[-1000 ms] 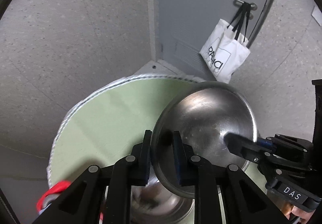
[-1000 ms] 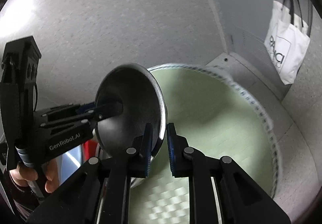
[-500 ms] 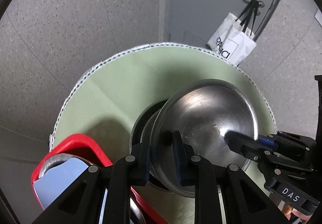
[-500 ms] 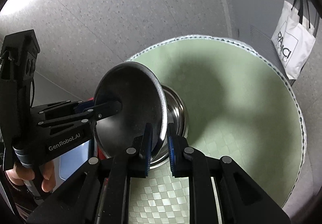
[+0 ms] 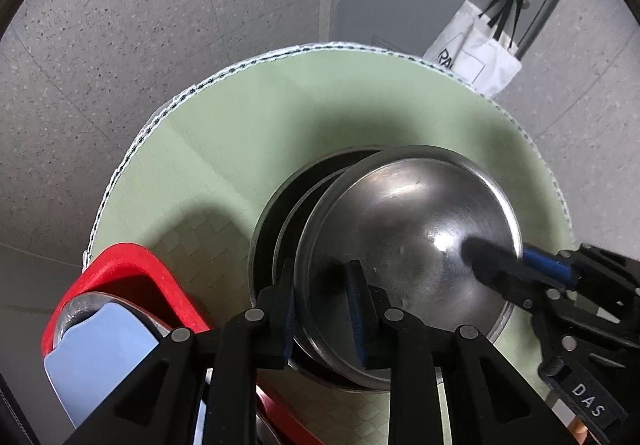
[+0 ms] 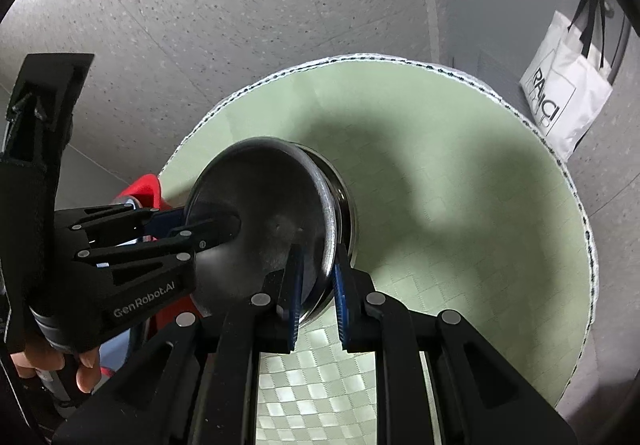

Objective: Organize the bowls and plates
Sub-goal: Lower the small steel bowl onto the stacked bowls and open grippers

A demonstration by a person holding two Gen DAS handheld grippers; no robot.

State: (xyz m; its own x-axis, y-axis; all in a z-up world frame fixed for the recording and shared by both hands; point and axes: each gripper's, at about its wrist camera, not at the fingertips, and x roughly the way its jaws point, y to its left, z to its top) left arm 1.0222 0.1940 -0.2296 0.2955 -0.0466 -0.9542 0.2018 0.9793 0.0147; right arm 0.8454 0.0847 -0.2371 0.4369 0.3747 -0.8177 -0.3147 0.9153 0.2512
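Both tools are straddling the steel bowl (image 5: 408, 245) rim: left tool (image 5: 320, 305) loosening, right tool (image 6: 316, 285) gripping it over the stacked bowls (image 5: 272, 245).

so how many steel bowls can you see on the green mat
3, nested in one stack: the top bowl tilted and straddled at its rim by both grippers, a second rim under it, and the outer bowl on the mat. More may be hidden.

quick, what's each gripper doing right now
Left gripper: fingers opening, straddling the rim of the round steel bowl.
Right gripper: closed on the same bowl's rim.
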